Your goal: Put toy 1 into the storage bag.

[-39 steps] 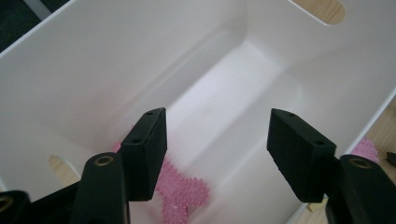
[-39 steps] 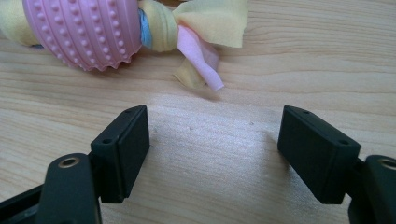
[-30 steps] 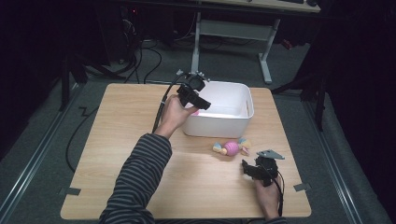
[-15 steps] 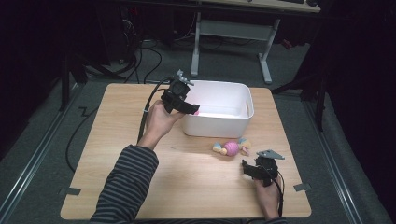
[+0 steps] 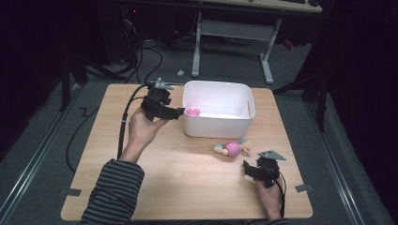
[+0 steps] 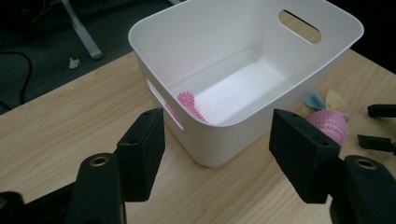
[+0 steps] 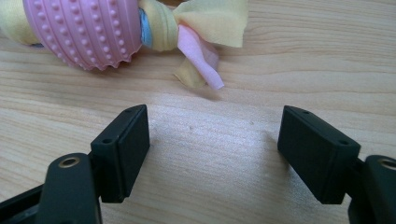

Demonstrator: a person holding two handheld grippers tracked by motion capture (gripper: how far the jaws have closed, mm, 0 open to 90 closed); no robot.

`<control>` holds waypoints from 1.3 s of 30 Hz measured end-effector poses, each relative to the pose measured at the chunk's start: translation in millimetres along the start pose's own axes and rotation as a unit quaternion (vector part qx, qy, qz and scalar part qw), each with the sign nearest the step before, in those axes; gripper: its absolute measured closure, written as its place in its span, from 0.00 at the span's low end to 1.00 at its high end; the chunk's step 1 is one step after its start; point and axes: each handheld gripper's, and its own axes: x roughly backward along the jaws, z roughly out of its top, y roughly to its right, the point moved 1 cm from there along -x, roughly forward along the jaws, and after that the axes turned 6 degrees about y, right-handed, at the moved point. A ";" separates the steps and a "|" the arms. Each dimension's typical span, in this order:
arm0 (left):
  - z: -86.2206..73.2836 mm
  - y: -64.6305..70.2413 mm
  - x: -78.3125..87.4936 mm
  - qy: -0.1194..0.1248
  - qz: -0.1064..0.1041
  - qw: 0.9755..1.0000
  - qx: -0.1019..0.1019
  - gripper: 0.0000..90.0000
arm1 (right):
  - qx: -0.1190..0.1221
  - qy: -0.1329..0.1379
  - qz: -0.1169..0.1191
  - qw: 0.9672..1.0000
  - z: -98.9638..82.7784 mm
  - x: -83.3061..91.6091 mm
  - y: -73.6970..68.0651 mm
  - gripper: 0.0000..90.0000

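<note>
Wooden tabletop (image 5: 187,178): right tongs (image 7: 212,149) rest spread and empty, the knobbly pink toy (image 7: 84,32) just beyond their tips, apparently next for pickup. Farther off, left tongs (image 6: 217,154), spread and empty, face the white bin (image 6: 243,140) holding another pink toy (image 6: 191,105).

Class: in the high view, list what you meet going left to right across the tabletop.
Left gripper → pink spiky toy in the tub → pink ball toy with cloth tails on the table → right gripper. The white tub spans several, so it is left out.
</note>
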 end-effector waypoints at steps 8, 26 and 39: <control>-16.2 -8.0 15.0 0.013 0.004 1.000 0.012 0.41 | 0.000 0.000 0.000 1.000 -0.1 0.1 -0.1 0.28; -61.0 -20.4 42.1 0.033 0.019 0.998 0.045 0.42 | 0.000 0.000 -0.001 1.000 -0.1 0.1 -0.3 0.28; -93.9 -19.6 47.0 0.037 0.033 0.998 0.047 0.41 | 0.000 0.000 -0.001 1.000 -0.3 0.3 -0.4 0.28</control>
